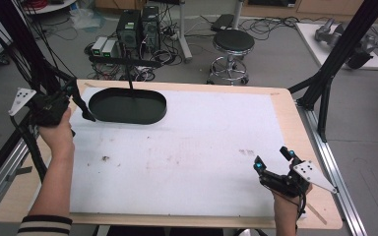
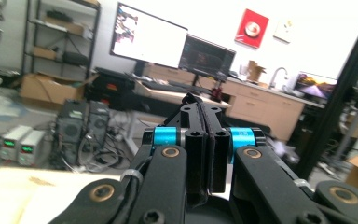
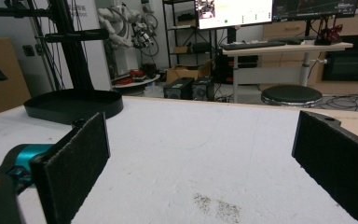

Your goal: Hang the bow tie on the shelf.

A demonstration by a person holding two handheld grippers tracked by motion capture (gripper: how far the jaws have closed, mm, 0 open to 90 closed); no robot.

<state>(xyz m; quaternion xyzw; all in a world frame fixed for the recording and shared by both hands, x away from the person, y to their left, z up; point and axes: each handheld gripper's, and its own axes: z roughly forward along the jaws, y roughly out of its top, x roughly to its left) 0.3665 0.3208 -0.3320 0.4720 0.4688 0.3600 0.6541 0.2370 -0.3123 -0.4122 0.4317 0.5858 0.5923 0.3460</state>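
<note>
At the near right of the table (image 1: 285,105), the right gripper (image 1: 274,160) rests low over the white mat (image 1: 187,147) with its jaws spread wide and nothing between them. Farther off at the left edge, the left gripper (image 1: 81,105) is pressed fully closed on nothing (its pads meet flat in the left gripper view) and is raised just beside the black oval tray (image 1: 128,105), which lies at the far left of the mat. Judging by this, the work stands at its outset. The next move likely calls for opening the left jaws and lowering them onto the tray's rim.
</note>
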